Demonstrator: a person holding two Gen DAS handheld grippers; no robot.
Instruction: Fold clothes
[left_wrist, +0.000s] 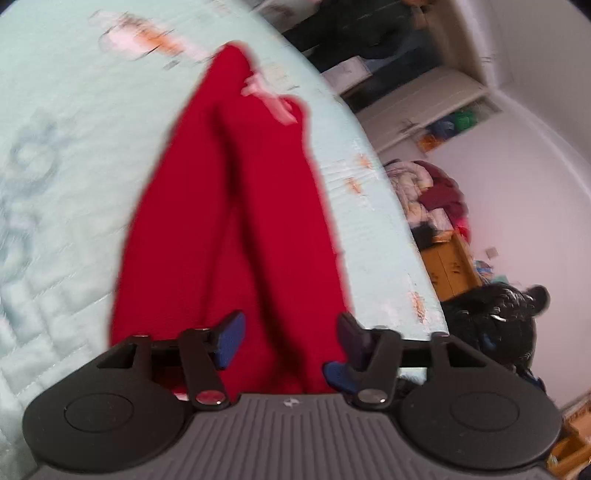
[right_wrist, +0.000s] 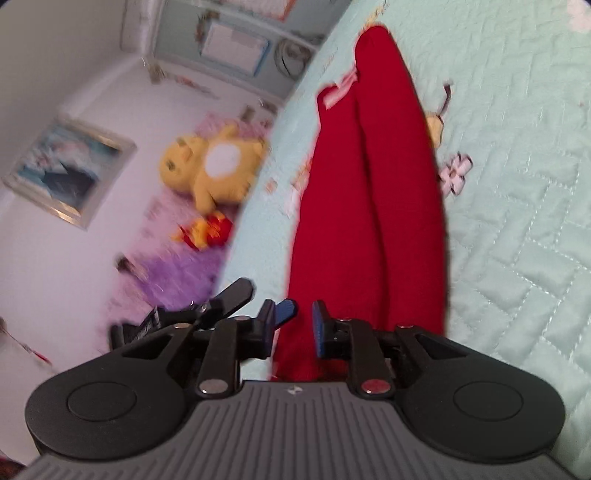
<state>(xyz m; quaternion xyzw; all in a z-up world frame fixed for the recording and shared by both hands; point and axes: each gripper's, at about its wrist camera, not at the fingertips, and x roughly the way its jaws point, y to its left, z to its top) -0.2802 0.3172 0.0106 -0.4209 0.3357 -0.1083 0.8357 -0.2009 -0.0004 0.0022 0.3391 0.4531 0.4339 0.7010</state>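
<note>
The red garment (left_wrist: 236, 206) lies long on the pale green bed (left_wrist: 66, 192), running from near to far. The left gripper (left_wrist: 291, 332) has its jaws spread, and the near end of the garment is between them; whether the pads touch it I cannot tell. The right gripper (right_wrist: 303, 325) has its jaws narrowly apart at the garment's near left edge. A yellow plush toy (right_wrist: 210, 170) lies beyond the bed.

Both wrist cameras look closely along the red garment (left_wrist: 236, 221) from opposite sides.
</note>
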